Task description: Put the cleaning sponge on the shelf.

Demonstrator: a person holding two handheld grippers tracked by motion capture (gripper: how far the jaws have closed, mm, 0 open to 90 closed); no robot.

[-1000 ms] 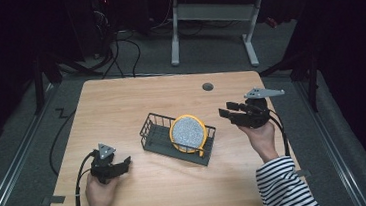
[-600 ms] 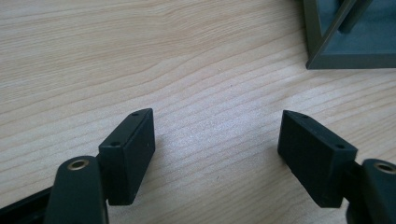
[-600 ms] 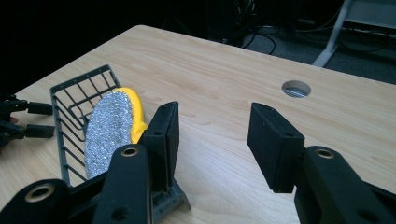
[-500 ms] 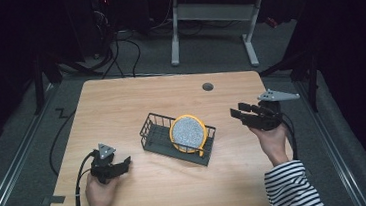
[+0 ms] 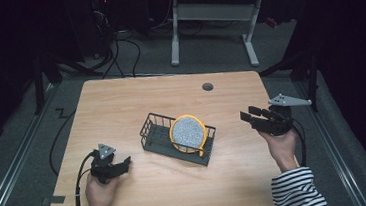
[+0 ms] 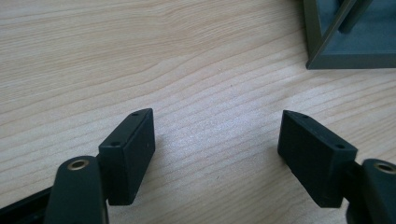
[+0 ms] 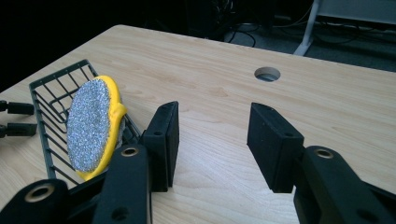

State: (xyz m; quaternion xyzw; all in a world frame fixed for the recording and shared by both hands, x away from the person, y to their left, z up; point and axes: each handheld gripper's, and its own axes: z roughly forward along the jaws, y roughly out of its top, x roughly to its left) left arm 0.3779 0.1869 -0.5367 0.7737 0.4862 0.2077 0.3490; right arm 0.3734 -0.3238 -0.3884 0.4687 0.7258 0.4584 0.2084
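Observation:
A dark wire basket (image 5: 149, 129) stands at the middle of the wooden table, with a round yellow-rimmed scouring pad (image 5: 188, 132) leaning upright on edge inside it. My right gripper (image 5: 246, 115) hovers to the right of the basket, pointing toward it, open with nothing between its jaws. The right gripper view has its jaws (image 7: 212, 140) apart over bare wood, with the pad (image 7: 91, 126) and the basket (image 7: 51, 84) off to the left. My left gripper (image 5: 126, 163) rests near the table's front left, open and empty. Its jaws (image 6: 217, 140) spread over the wood short of a basket corner (image 6: 345, 60).
A round cable hole (image 5: 207, 87) sits in the tabletop at the back. The table's right edge (image 5: 268, 125) lies close under the right hand. Cables and a white desk frame (image 5: 208, 10) stand on the floor behind.
My right gripper has drawn away to the right from the basket toward the table's right edge. The left gripper, basket and pad have stayed put.

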